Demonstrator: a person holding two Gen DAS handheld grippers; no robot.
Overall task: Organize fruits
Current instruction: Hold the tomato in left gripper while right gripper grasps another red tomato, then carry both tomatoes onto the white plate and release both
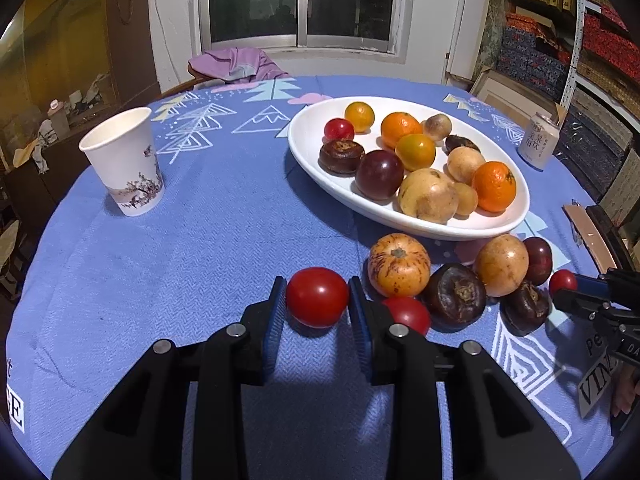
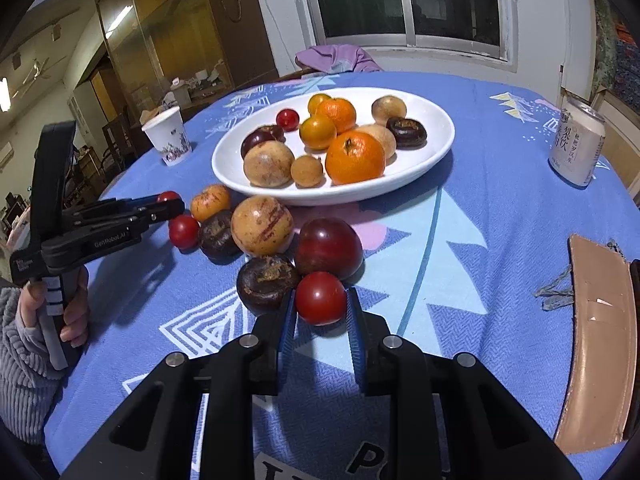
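Left gripper [image 1: 317,298]: pitched down toward 12 o'clock, pads clamped on a tomato [image 1: 317,297].
Right gripper [image 2: 321,304]: same downward pitch, clamped on another tomato [image 2: 321,298].

The right gripper [image 1: 560,292] is entering the left wrist view cut off by the edge. A second red tomato [image 1: 408,314] is sitting partly hidden behind the left gripper [image 1: 317,298]. The can [image 2: 576,146] lettering is reading too small.
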